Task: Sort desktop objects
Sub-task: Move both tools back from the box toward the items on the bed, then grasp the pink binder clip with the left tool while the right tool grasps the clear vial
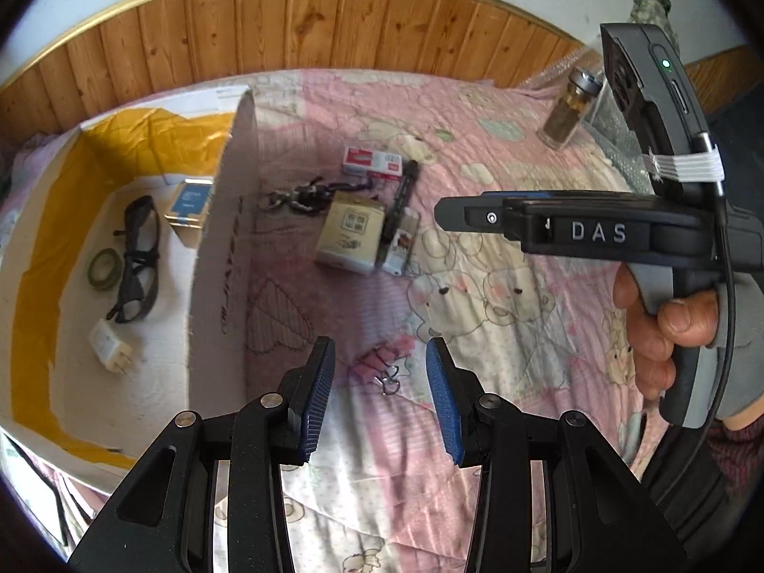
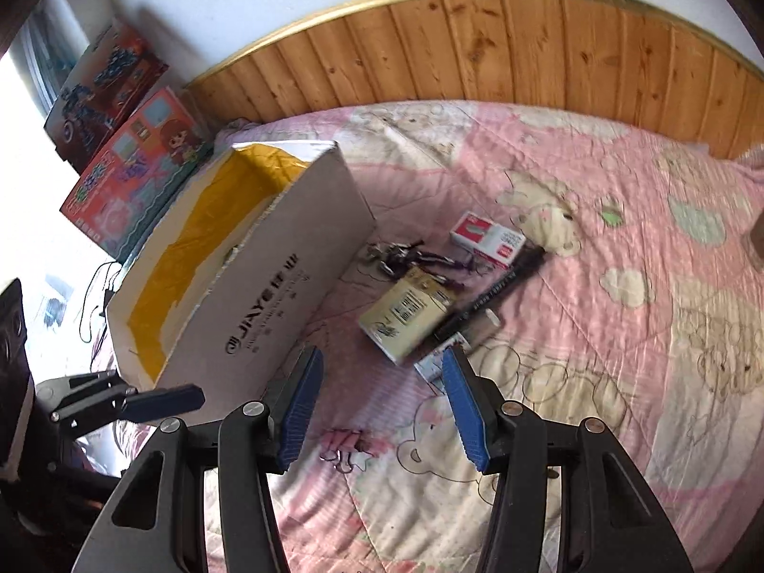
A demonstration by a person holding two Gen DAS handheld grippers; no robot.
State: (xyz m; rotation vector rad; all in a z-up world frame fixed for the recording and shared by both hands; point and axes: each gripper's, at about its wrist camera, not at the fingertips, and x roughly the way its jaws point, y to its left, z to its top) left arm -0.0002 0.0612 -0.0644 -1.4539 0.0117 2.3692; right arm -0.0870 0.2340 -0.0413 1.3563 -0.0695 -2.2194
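Left hand-held gripper (image 1: pixel 379 391) agape, empty, above pink binder clips (image 1: pixel 377 365); right hand-held gripper (image 2: pixel 382 410) likewise.

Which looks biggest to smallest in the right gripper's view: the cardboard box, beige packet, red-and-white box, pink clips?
1. Cardboard box, clearly largest.
2. Beige packet.
3. Red-and-white box, though it lies farther off.
4. Pink clips, smallest despite lying nearest.

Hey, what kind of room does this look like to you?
Most likely a bedroom: the objects lie on a pink cartoon-bear quilt spread like bedding, with wood wall panelling behind and toy boxes stacked by a bright window.
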